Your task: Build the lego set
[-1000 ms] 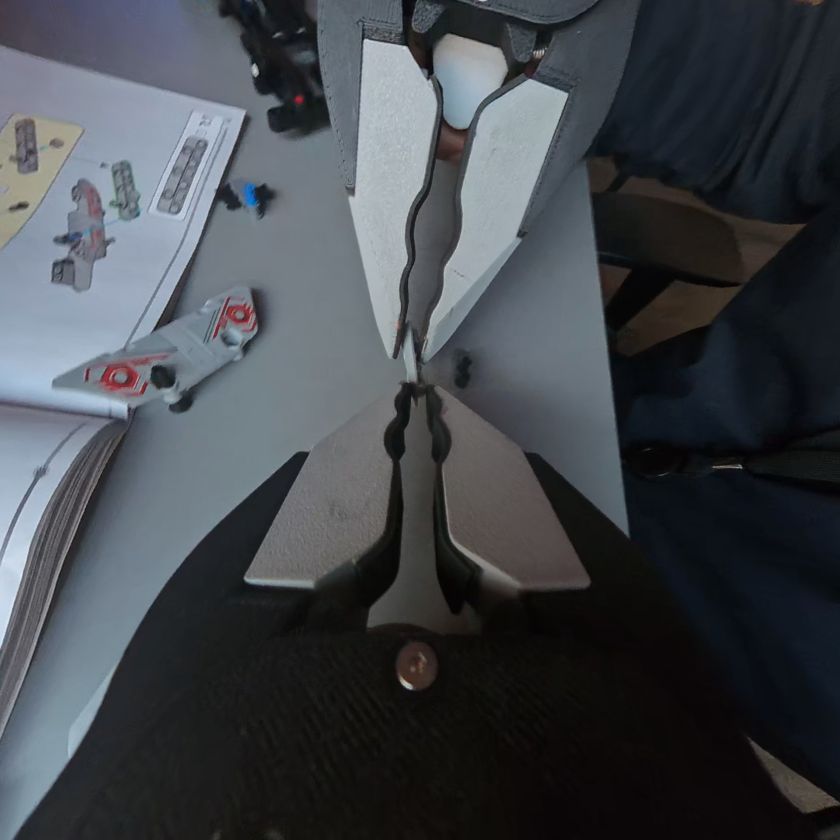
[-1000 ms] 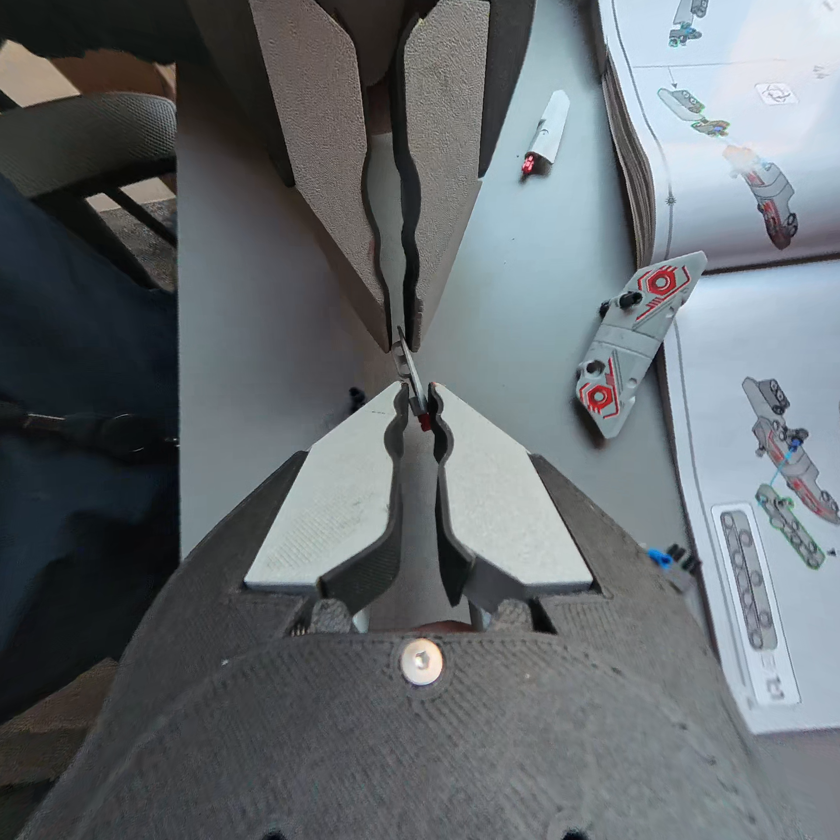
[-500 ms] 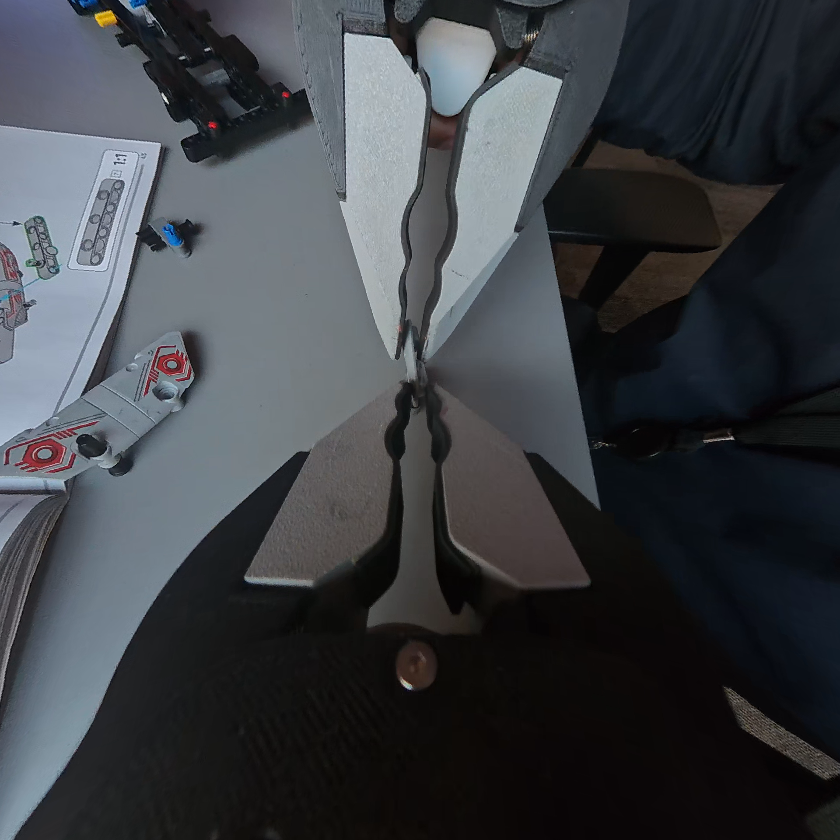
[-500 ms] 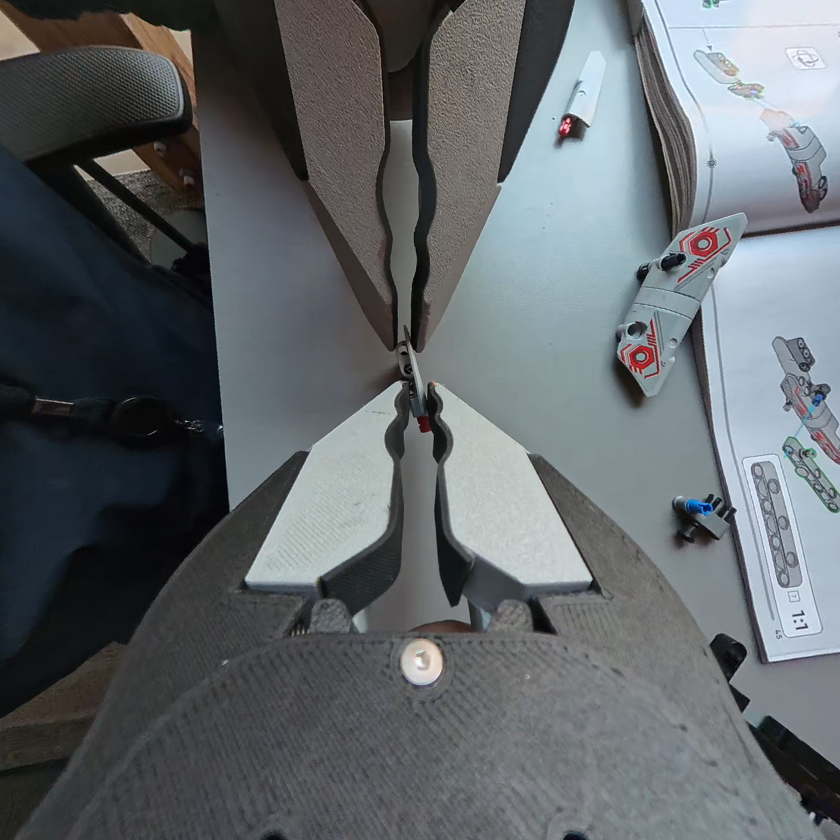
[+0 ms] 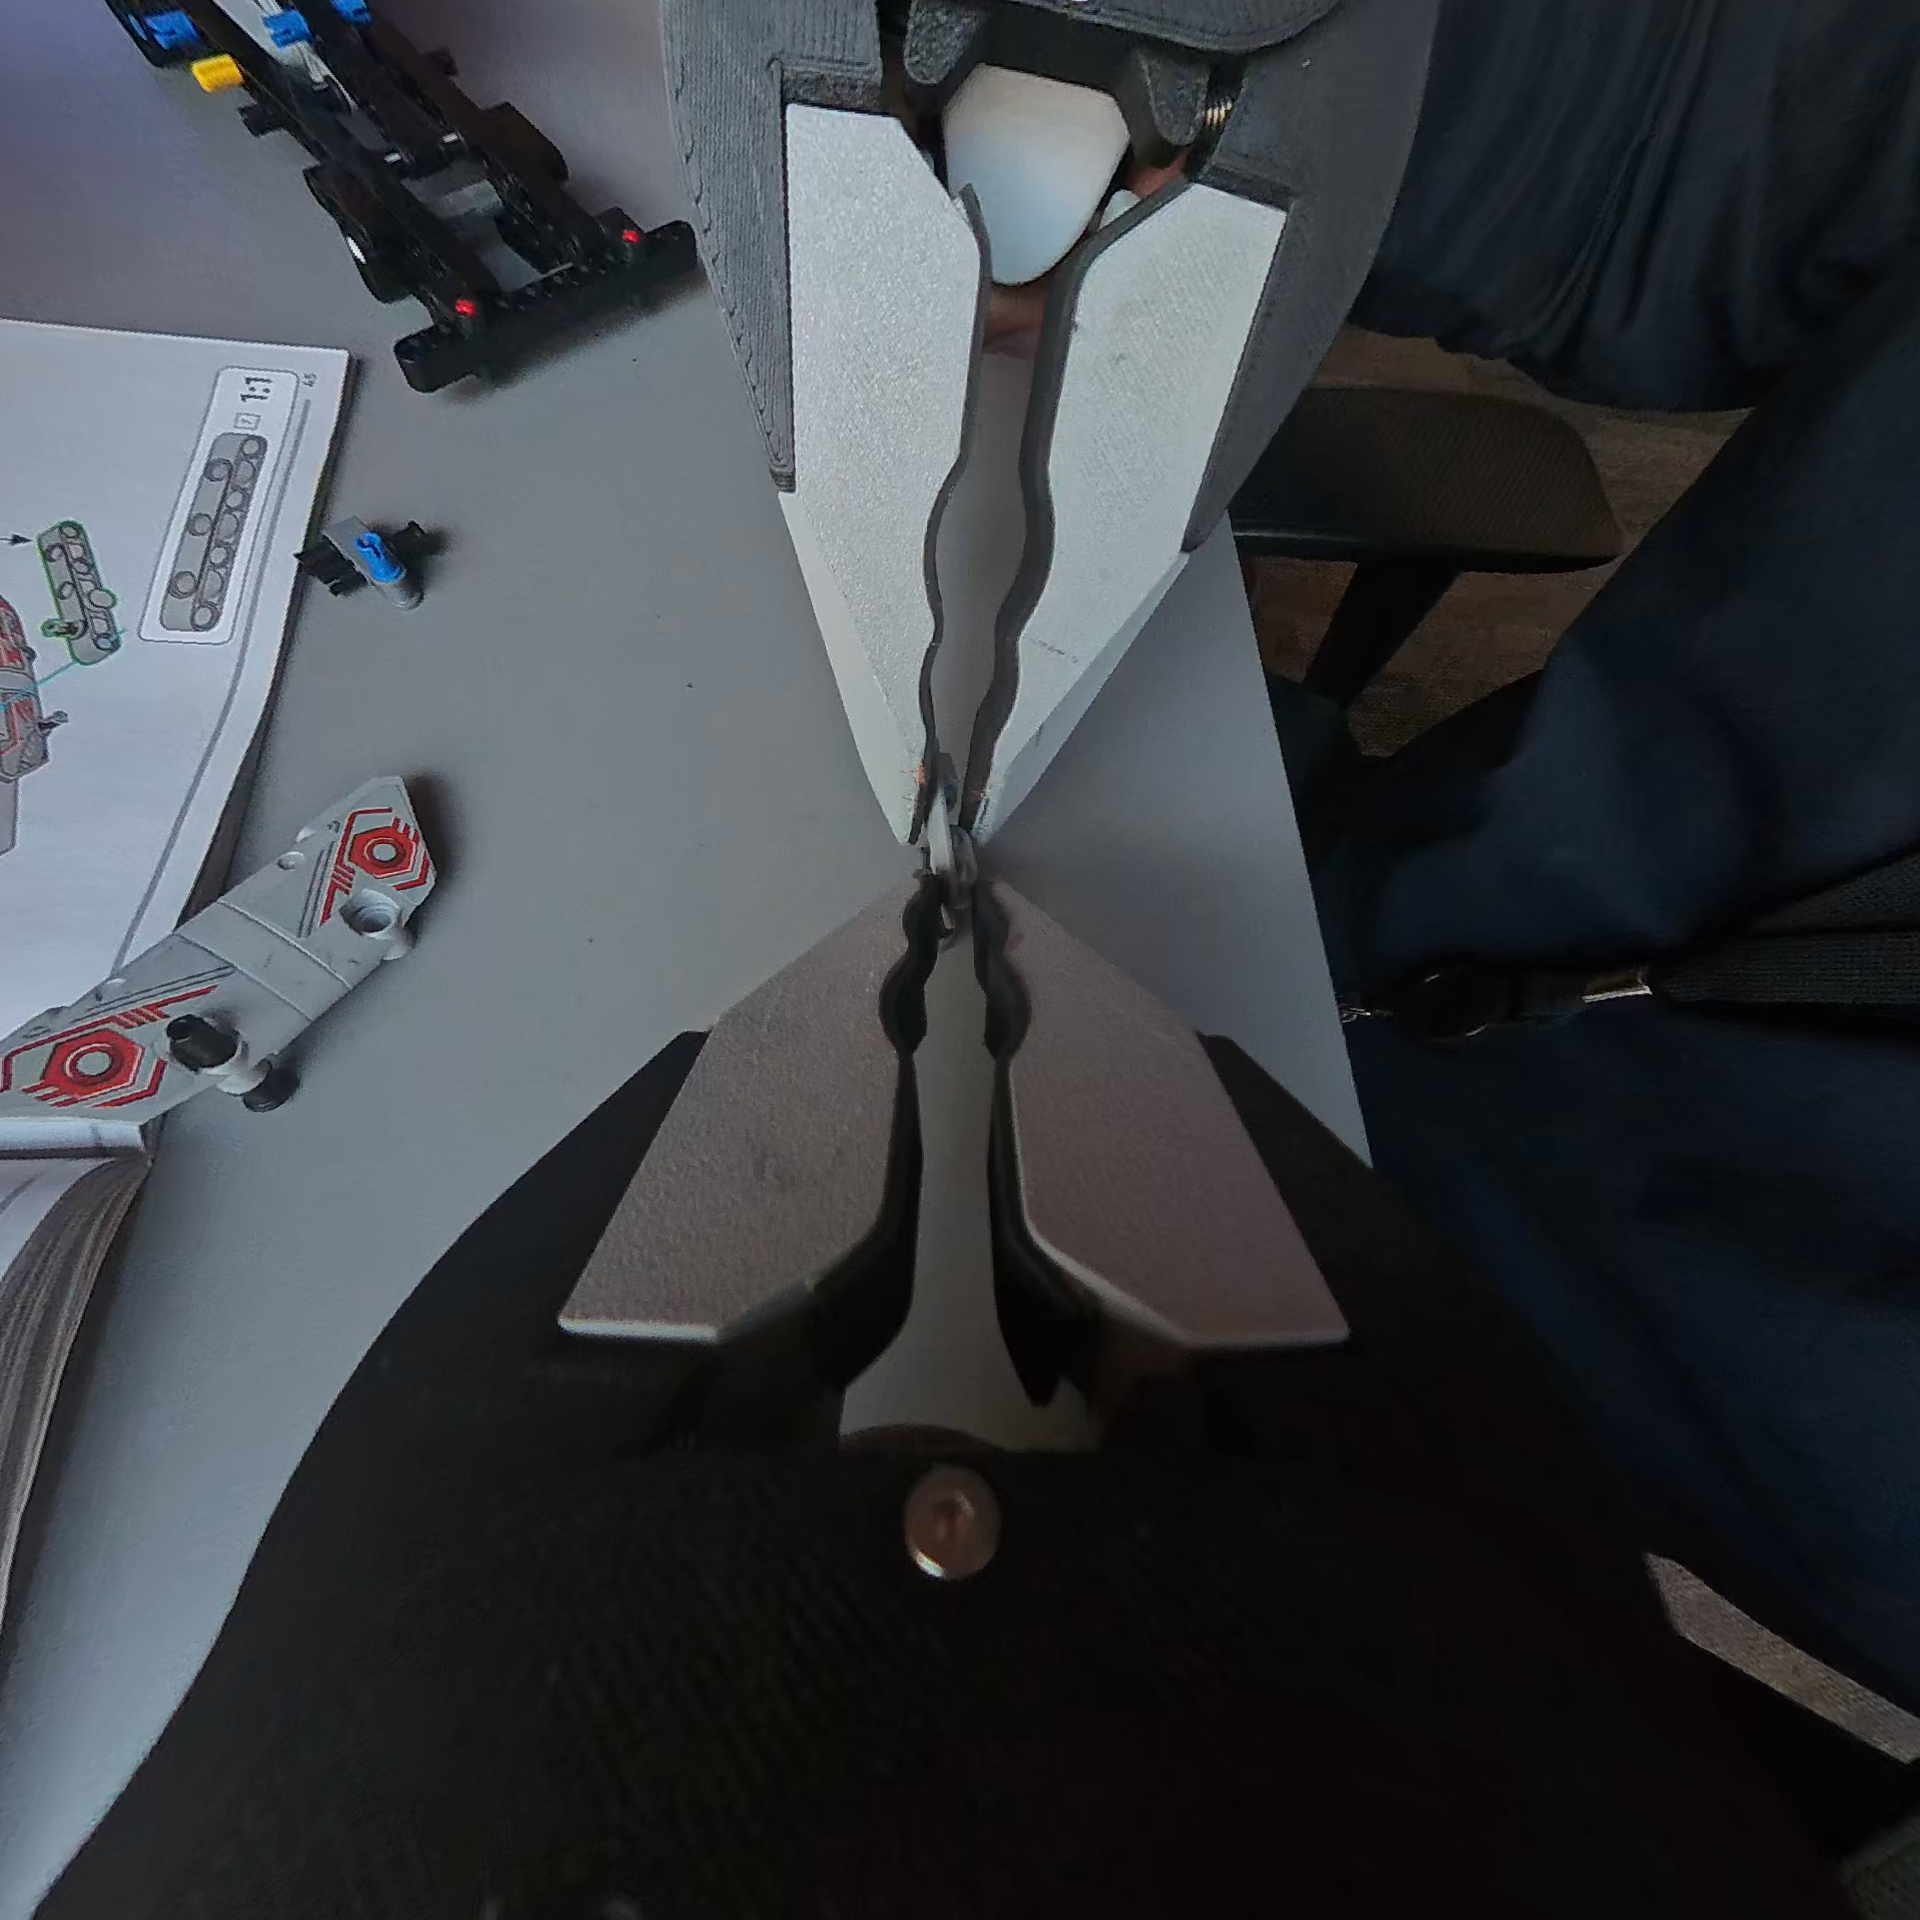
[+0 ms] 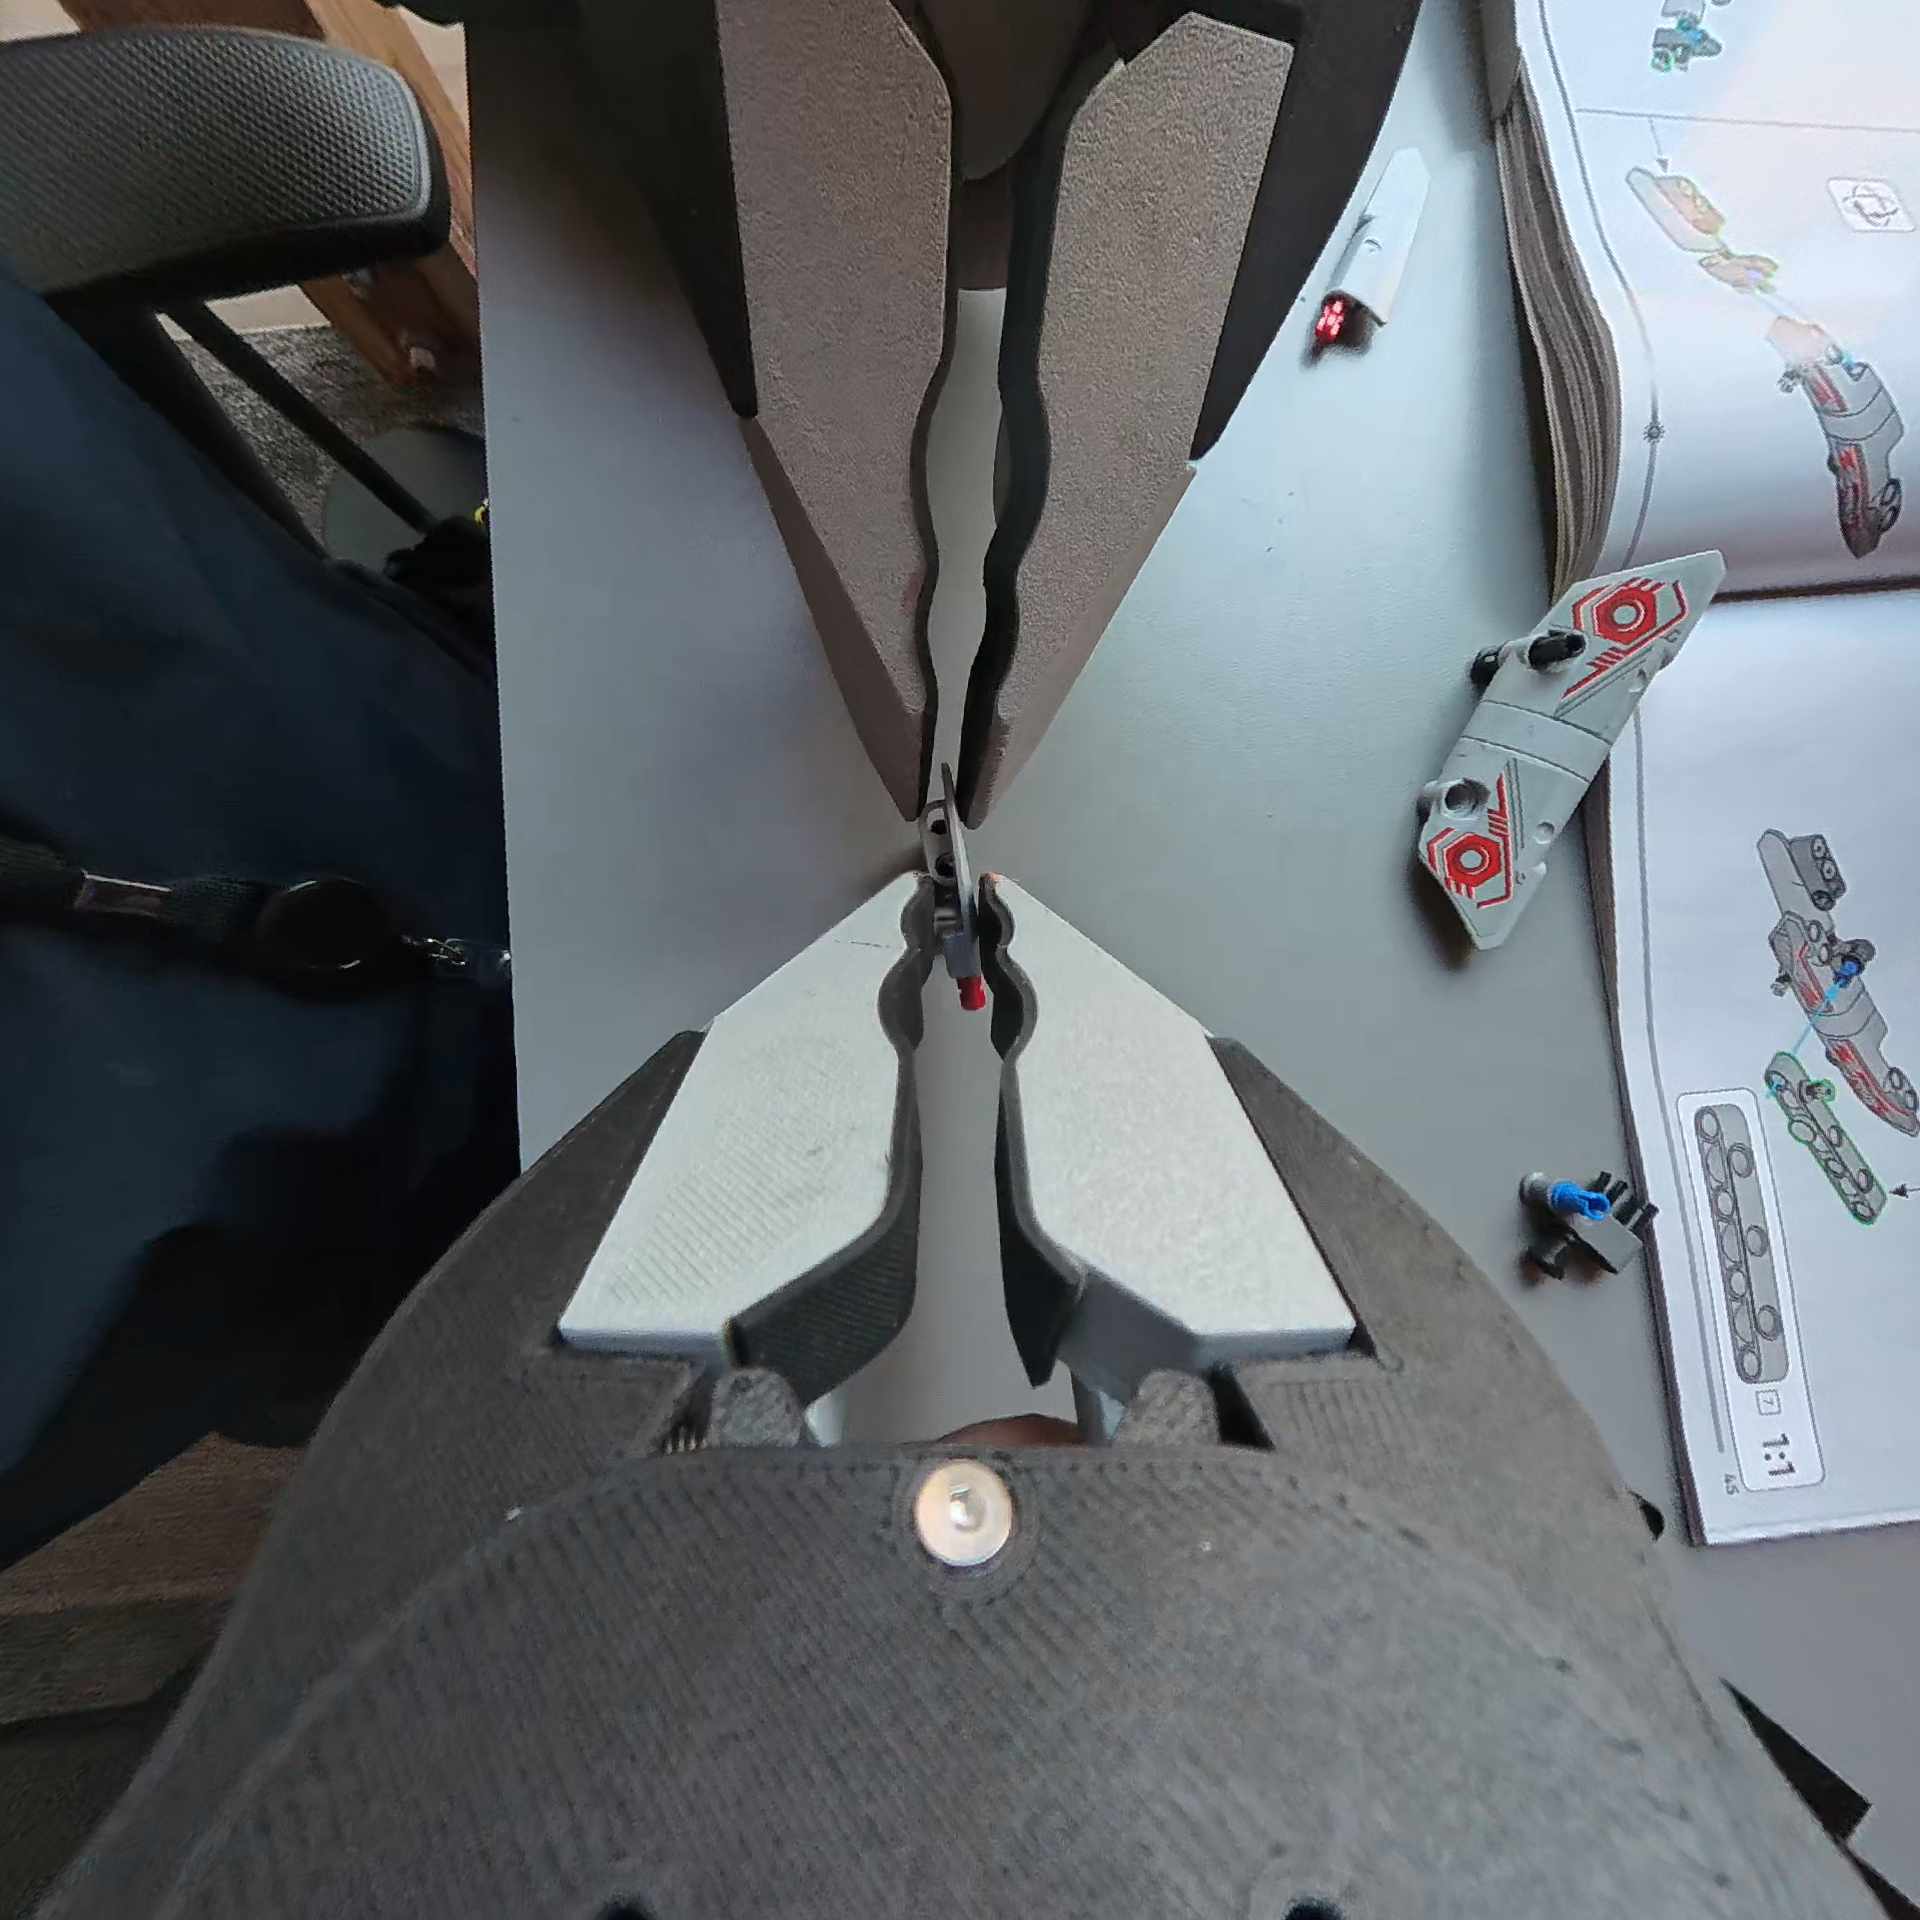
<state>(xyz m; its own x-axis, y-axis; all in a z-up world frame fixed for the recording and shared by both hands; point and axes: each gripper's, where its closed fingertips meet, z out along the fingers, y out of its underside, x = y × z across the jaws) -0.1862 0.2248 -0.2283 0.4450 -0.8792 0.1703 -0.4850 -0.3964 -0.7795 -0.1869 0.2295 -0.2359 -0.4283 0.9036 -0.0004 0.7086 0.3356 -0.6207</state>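
Observation:
My two grippers meet tip to tip above the grey table [image 5: 623, 727] near its edge. My left gripper [image 5: 951, 909] is shut on a thin dark grey beam with holes [image 6: 943, 831]; it enters the right wrist view from the top [image 6: 948, 805]. My right gripper [image 6: 951, 906] is shut on a small grey connector with a red pin [image 6: 966, 987] that touches the beam's end. It enters the left wrist view from the top [image 5: 951, 816]. There the joined parts [image 5: 945, 862] show as a thin sliver between the tips.
A grey panel with red stickers [image 5: 239, 956] [image 6: 1558, 748] lies against the open instruction booklet [image 5: 104, 623] [image 6: 1766, 935]. A small grey piece with a blue pin [image 5: 369, 556] [image 6: 1584, 1231], a black chassis [image 5: 436, 187] and a grey piece with a red end [image 6: 1371, 260] lie nearby. A chair [image 6: 208, 156] stands off the table edge. The tips of both grippers are at nearly the same place.
Both grippers have moved together along the table edge, staying tip to tip on the same parts. The black chassis has come further into the left wrist view.

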